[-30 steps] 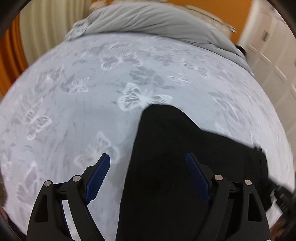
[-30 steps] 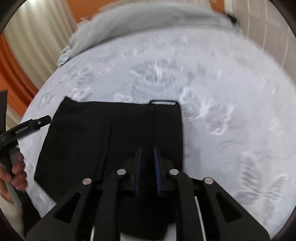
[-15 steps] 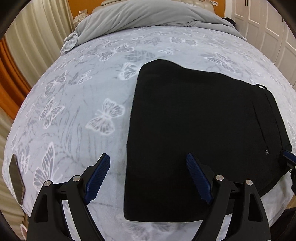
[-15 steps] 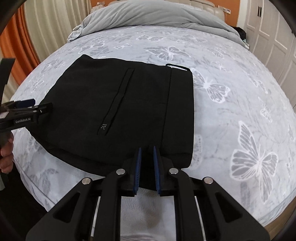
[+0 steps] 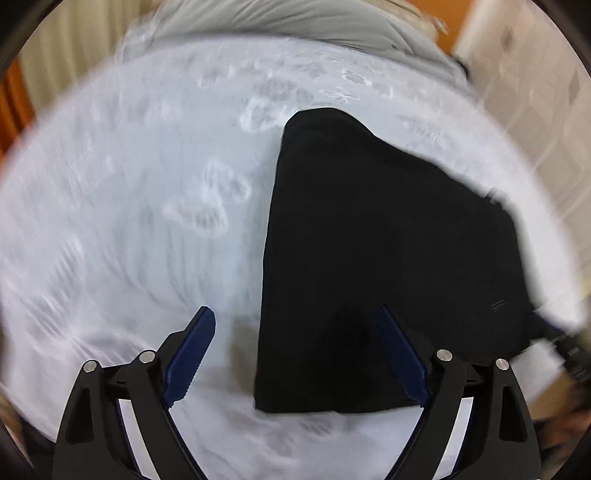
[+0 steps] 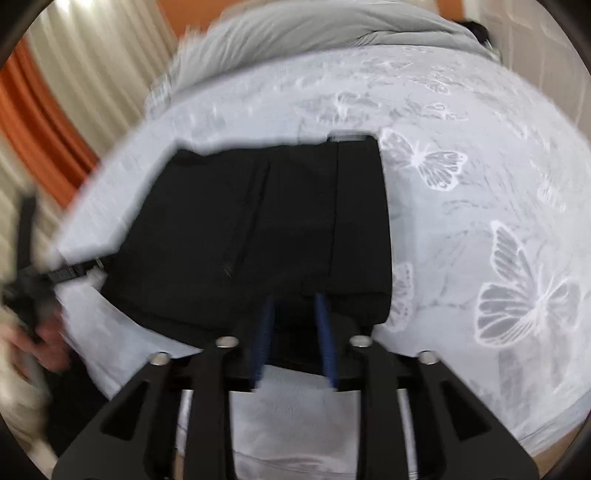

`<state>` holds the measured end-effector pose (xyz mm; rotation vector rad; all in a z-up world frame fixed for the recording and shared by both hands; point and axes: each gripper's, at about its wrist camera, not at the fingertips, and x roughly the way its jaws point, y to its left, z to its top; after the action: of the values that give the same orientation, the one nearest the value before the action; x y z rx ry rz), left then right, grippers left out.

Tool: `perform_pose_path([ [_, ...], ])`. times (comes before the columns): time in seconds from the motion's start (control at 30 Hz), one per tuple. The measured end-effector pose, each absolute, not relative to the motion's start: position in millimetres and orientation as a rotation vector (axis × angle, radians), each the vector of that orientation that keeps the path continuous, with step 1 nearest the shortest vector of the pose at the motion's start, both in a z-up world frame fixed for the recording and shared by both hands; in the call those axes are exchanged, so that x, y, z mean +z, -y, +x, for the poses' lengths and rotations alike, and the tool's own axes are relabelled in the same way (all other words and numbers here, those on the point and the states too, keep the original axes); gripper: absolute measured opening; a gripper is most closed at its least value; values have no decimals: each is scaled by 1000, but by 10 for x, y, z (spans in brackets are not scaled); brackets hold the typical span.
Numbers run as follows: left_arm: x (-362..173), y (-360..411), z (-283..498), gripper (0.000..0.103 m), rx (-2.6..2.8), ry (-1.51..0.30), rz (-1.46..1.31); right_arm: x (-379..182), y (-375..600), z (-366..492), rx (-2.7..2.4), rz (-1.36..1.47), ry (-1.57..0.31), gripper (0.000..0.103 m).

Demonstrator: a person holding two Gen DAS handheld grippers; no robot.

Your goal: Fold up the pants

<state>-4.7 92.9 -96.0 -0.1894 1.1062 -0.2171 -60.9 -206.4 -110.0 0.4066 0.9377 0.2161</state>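
Observation:
The black pants [image 5: 388, 258] lie folded into a compact rectangle on the butterfly-print bed. In the right wrist view the pants [image 6: 258, 229] show a pocket seam and the waistband on their right side. My left gripper [image 5: 295, 314] is open wide, with its left finger over the sheet and its right finger over the pants' near left corner. My right gripper [image 6: 293, 302] has its blue pads a narrow gap apart at the pants' near edge, with nothing between them. Both views are motion-blurred.
The bed sheet [image 6: 480, 221] is pale grey with white butterflies. A grey duvet [image 6: 314, 33] is bunched at the far end. Curtains [image 6: 74, 92] hang at the left. White cupboard doors [image 5: 535, 92] stand at the right. The left gripper's handle and hand [image 6: 33, 295] show at the left edge.
Both grippers have moved in closer and lower to the pants after pulling back. The right gripper's pads have parted slightly. The pants have not moved.

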Motion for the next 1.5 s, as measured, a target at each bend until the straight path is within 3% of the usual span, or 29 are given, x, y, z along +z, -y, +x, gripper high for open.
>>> perform_pose_path([
  [0.03,-1037,-1072,-9,87,-239,-1150,-318,-1133,2148,-590,172,453,-950,74],
  [0.07,-1103,-1143,26,87,-246,-1178,-389,-1144,2199,-585,109,451,-949,83],
  [0.23,-1128,-1003,81,87,-296,-1153,-346,-1123,2405,-549,52,501,-920,83],
  [0.33,-1206,-804,109,92,-316,-1186,-286,-1472,2481,-427,118,660,-1057,83],
  [0.43,-1198,-683,124,92,-351,-1183,-245,-1520,2389,-416,180,685,-1041,83],
  [0.6,-1255,-828,280,91,-450,-1196,-479,-1628,2373,-321,306,830,-1017,83],
  [0.63,-1281,-879,338,91,-473,-1201,-547,-1638,2376,-271,319,852,-1004,80],
  [0.7,-1332,-919,449,91,-536,-1206,-654,-1684,2333,-164,325,859,-1001,62],
  [0.73,-1347,-920,481,91,-548,-1206,-673,-1714,2314,-132,312,852,-1007,41],
  [0.77,-1361,-918,511,84,-553,-1200,-685,-1718,2317,-124,308,850,-1012,25],
  [0.8,-1355,-927,524,73,-540,-1192,-677,-1721,2307,-135,306,863,-1011,24],
  [0.83,-1360,-925,500,41,-514,-1196,-658,-1699,2281,-162,299,865,-1007,21],
  [0.87,-1380,-937,461,23,-503,-1215,-664,-1630,2267,-234,305,860,-1001,20],
  [0.93,-1372,-1020,316,11,-547,-1244,-741,-1527,2269,-389,340,873,-998,18],
  [0.97,-1308,-1045,207,10,-582,-1249,-742,-1470,2249,-500,361,865,-1007,18],
  [1.1,-1201,-1024,-173,12,-637,-1259,-612,-1593,2301,-826,365,903,-1056,19],
  [1.2,-1392,-999,-207,20,-584,-1299,-622,-1774,2323,-753,342,973,-1083,26],
  [1.33,-1411,-936,-40,69,-601,-1281,-745,-1740,2200,-612,340,932,-1070,34],
  [1.37,-1402,-902,-22,77,-602,-1274,-766,-1736,2177,-605,336,920,-1068,34],
  [1.43,-1367,-789,3,74,-589,-1268,-733,-1708,2155,-582,325,901,-1057,34],
  [1.47,-1340,-725,-10,69,-578,-1262,-708,-1715,2175,-620,319,890,-1052,29],
  [1.5,-1321,-683,-21,55,-557,-1251,-682,-1693,2174,-631,308,873,-1044,25],
])
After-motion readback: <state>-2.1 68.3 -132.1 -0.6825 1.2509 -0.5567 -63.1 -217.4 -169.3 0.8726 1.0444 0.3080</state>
